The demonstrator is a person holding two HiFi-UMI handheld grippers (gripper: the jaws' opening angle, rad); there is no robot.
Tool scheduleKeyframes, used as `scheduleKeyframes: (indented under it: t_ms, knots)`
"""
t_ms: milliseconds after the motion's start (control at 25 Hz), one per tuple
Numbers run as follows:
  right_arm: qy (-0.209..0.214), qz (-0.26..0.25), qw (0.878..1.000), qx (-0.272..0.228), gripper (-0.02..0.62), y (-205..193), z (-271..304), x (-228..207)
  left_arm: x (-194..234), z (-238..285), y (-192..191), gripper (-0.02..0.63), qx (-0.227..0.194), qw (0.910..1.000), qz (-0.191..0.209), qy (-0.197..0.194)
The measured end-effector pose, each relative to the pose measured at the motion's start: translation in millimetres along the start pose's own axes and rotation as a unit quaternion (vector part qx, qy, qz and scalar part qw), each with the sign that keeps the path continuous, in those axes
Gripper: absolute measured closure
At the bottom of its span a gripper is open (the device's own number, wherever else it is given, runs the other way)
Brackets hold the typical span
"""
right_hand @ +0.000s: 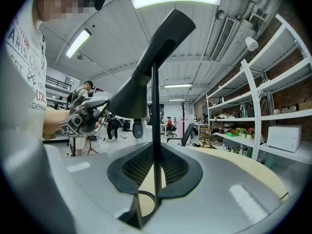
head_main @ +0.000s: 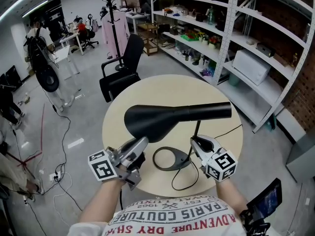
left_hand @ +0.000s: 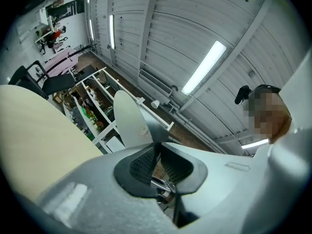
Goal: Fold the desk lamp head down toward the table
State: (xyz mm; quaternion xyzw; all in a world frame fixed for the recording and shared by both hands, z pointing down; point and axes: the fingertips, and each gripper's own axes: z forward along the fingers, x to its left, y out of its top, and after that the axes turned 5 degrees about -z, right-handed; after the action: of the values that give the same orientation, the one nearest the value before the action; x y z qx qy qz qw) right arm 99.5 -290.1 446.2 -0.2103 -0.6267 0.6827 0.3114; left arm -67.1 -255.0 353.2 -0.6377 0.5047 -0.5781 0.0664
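A black desk lamp stands on the round beige table [head_main: 147, 90]. Its long head [head_main: 172, 117] lies level above the ring-shaped base [head_main: 170, 159]. The thin stem [head_main: 197, 129] rises from the base. My left gripper [head_main: 142, 144] is shut on the wide rim of the head. In the left gripper view, the thin rim edge runs between the pads of that gripper [left_hand: 157, 162], and the pale inside of the shade [left_hand: 127, 121] shows beyond. My right gripper [head_main: 193, 140] is shut on the stem [right_hand: 155, 106], low down, with the head [right_hand: 156, 48] overhead.
The lamp's black cord [head_main: 187, 181] loops off the near table edge. A black office chair [head_main: 123, 68] stands behind the table. Metal shelves [head_main: 236, 33] full of goods line the right side. A coat rack [head_main: 110, 14] and people at desks are far back.
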Motion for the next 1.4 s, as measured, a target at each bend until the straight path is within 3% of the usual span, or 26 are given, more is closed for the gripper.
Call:
scheduleKeyframes:
  t_ms: [1400]
  knots:
    - [-0.001,0.005,1.0,-0.005,0.552,0.5,-1.2,2.3,16.4,1.8,-38.3,0.569,-0.042,0.9924,-0.11,-0.036]
